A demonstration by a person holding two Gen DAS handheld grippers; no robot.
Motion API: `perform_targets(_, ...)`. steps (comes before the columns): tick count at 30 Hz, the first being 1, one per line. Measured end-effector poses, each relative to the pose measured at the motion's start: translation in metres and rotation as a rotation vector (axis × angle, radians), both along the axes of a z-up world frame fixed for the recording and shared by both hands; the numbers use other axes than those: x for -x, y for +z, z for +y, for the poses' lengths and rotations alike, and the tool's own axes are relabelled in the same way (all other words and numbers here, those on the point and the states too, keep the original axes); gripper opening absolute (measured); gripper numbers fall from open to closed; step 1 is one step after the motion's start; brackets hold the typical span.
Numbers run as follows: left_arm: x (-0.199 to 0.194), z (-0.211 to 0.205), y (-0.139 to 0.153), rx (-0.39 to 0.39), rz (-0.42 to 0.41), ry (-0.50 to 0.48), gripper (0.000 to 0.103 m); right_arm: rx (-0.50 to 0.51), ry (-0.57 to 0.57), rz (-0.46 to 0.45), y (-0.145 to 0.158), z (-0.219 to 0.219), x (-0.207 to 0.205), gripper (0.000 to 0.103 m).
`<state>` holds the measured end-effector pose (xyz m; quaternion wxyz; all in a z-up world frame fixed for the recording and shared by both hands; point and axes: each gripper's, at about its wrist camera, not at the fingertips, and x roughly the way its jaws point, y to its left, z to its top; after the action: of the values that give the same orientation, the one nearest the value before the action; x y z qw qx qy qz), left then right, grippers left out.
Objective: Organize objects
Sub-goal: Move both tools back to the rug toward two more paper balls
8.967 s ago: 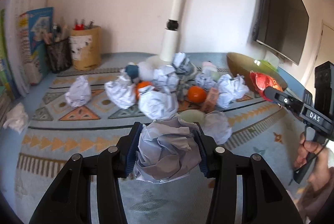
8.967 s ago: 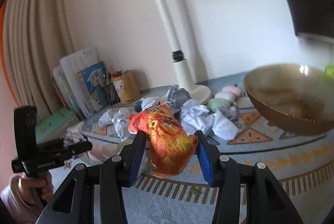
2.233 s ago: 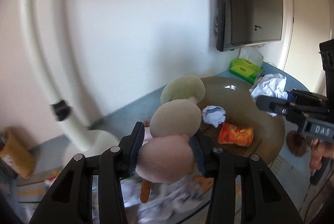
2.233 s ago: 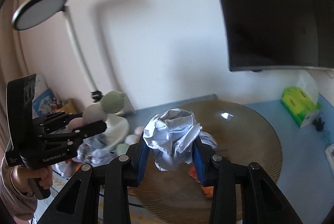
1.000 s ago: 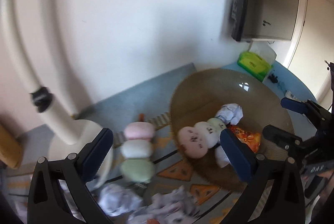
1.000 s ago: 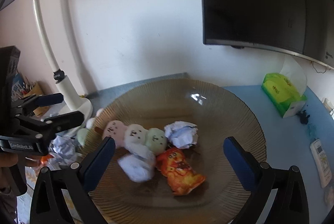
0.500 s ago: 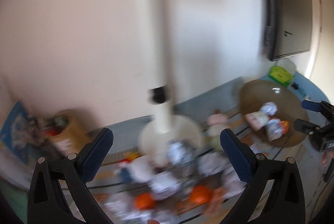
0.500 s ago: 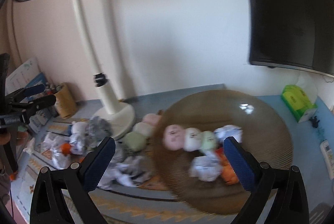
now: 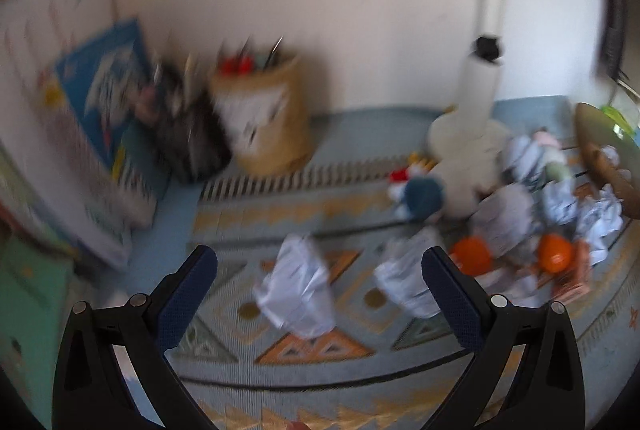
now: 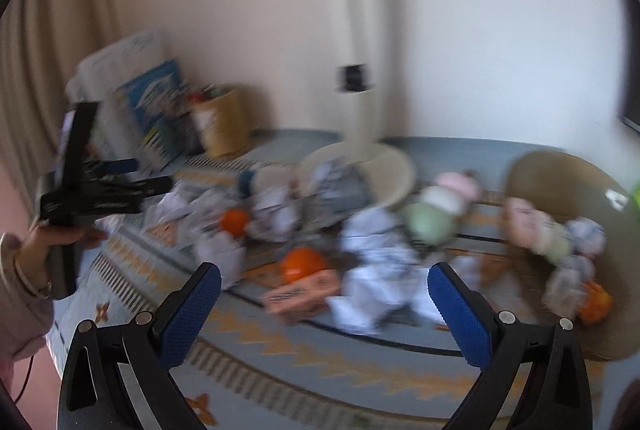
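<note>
Both views are blurred by motion. My left gripper [image 9: 320,270] is open and empty above the patterned mat, with a crumpled paper ball [image 9: 296,290] lying between its fingers on the mat. A second paper ball [image 9: 404,282] lies just right of it. My right gripper [image 10: 324,290] is open and empty over a pink box [image 10: 302,296], an orange ball [image 10: 302,264] and crumpled paper [image 10: 376,270]. The brown bowl [image 10: 560,181] at the right holds a plush dango skewer [image 10: 536,226], paper balls and an orange packet [image 10: 596,302]. A second dango skewer [image 10: 440,209] lies on the mat.
A white lamp base [image 9: 468,133] stands among the pile. A tan pen cup [image 9: 264,117], a black mesh holder [image 9: 188,137] and books [image 9: 96,97] line the back left wall. A hand [image 10: 36,250] holds the left gripper [image 10: 100,197] at the left of the right wrist view.
Both grippers let go of the dango skewer and paper ball into the bowl, then swung left and down towards the pile on the mat. Both now stand open and empty.
</note>
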<state>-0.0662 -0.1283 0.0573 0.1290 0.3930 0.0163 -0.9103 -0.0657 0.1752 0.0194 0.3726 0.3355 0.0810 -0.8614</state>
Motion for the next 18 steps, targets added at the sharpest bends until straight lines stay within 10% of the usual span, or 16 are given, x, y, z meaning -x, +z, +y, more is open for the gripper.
perform_targets(13, 0.005, -0.033, -0.062, -0.173, -0.091, 0.077, 0.102, -0.120, 0.195, -0.114, -0.071, -0.119, 0.000, 0.103)
perform_targets(18, 0.006, -0.023, -0.064, -0.115, -0.104, 0.075, 0.103, -0.118, 0.181, -0.079, -0.075, -0.125, 0.004, 0.103)
